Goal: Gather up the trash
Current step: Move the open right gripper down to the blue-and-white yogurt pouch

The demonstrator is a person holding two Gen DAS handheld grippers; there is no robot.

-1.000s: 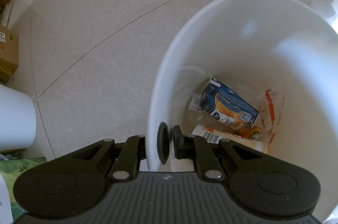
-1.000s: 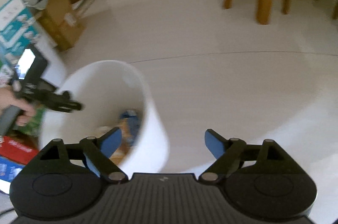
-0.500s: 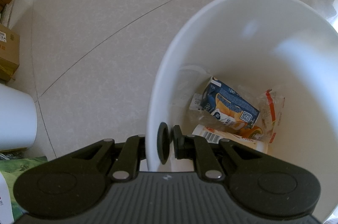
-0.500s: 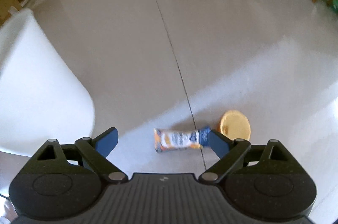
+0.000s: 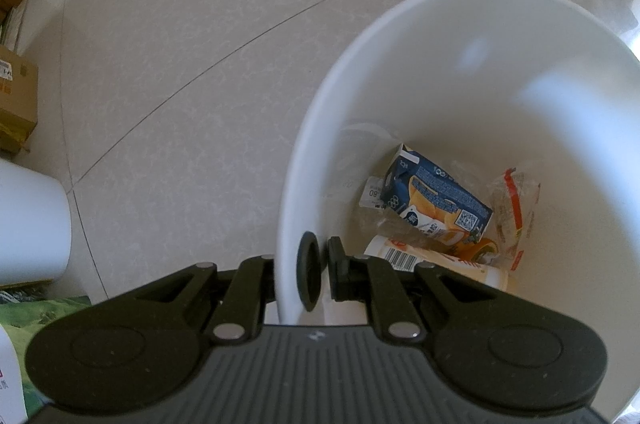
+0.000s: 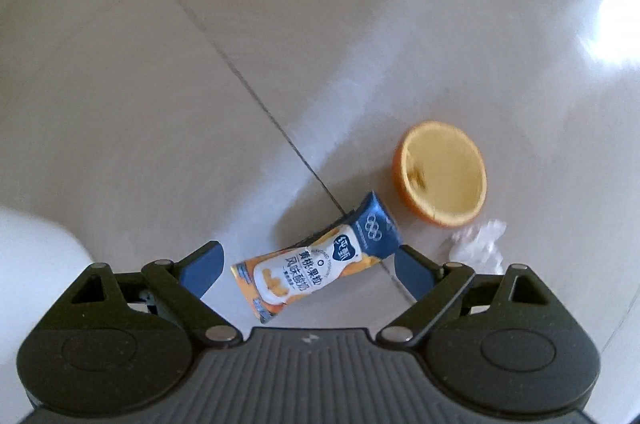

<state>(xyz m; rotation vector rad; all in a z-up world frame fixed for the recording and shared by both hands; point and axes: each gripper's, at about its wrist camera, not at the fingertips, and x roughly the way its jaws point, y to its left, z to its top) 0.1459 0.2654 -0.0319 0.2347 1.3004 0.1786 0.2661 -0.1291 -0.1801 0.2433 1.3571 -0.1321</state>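
In the left wrist view my left gripper (image 5: 322, 270) is shut on the rim of a white bin (image 5: 400, 24). Inside the bin lie a blue and orange drink carton (image 5: 436, 200), a clear wrapper with red print (image 5: 516, 208) and a white pack with a barcode (image 5: 404, 258). In the right wrist view my right gripper (image 6: 306, 260) stands open, pointing down at the tiled floor. A crushed blue, white and orange drink carton (image 6: 320, 256) lies on the floor between its blue fingers (image 6: 202, 264), not pressed by them. An empty orange half (image 6: 444, 172) and a crumpled clear wrapper (image 6: 478, 244) lie to the right.
A second white bin (image 5: 28, 224) stands at the left of the left wrist view, with cardboard boxes (image 5: 16, 104) behind it and printed paper (image 5: 48, 308) at the lower left. A white bin's edge (image 6: 36, 252) shows at the left of the right wrist view.
My right gripper has swung away from the bin and dropped toward the floor, so the crushed carton and orange half now look larger and closer. The left gripper has stayed put on the bin rim.
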